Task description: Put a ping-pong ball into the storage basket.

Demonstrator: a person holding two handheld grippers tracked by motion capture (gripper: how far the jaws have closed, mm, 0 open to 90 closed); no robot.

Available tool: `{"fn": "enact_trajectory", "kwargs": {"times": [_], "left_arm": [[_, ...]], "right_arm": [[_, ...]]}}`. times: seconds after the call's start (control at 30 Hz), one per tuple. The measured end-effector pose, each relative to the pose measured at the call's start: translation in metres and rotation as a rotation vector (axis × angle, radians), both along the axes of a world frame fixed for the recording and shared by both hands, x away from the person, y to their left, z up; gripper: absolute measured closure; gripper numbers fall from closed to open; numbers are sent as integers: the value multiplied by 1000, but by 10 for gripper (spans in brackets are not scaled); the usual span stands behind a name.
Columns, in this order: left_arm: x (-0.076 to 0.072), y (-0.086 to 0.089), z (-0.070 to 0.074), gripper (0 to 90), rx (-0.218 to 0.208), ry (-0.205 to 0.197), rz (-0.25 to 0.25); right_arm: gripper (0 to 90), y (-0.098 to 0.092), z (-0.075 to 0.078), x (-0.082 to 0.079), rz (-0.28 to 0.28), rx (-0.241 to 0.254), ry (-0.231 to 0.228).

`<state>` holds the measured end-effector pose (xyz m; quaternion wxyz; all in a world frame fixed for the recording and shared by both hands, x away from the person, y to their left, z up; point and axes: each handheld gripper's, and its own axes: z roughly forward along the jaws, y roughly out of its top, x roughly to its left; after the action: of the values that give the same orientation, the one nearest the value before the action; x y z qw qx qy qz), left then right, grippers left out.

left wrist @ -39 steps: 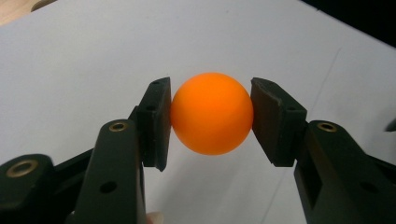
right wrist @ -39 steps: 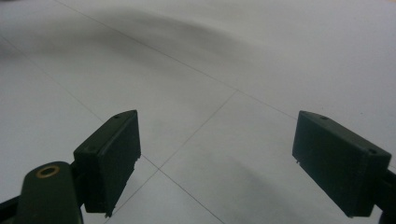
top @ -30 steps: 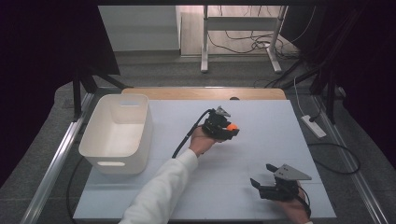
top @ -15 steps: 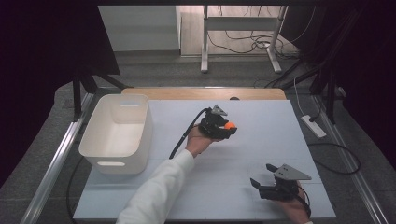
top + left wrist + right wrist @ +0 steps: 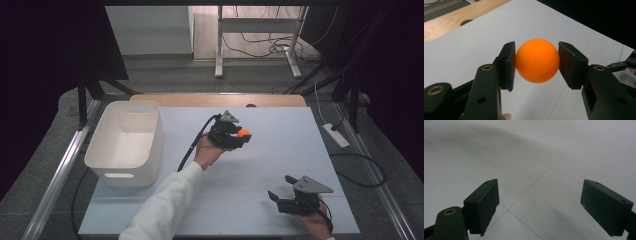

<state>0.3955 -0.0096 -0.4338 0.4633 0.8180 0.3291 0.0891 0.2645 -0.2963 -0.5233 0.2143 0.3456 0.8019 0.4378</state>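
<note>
Orange ball (image 5: 537,60) (no print legible on it) is clamped between the left gripper's (image 5: 536,62) jaws above the table (image 5: 280,145); right gripper (image 5: 540,205) stands released, nothing between.

The high view looks forward and down over the whole desk (image 5: 280,145); each gripper view rides close along its own jaws, sharing that white surface.

Orange ball (image 5: 537,60) clamped between left gripper (image 5: 536,63) pads, above white table (image 5: 474,42)
</note>
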Motion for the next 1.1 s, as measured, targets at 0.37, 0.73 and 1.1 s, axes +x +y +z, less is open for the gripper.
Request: {"fn": "enact_trajectory", "kwargs": {"times": [0.37, 0.73, 1.1], "left_arm": [[-4, 8, 6, 509, -31, 1, 1], [-8, 17, 11, 509, -37, -19, 15], [-11, 23, 16, 509, -40, -32, 22]], "right_arm": [[150, 0, 0, 0, -4, 2, -3], [151, 0, 0, 0, -2, 0, -2], [151, 0, 0, 1, -2, -2, -3]]}}
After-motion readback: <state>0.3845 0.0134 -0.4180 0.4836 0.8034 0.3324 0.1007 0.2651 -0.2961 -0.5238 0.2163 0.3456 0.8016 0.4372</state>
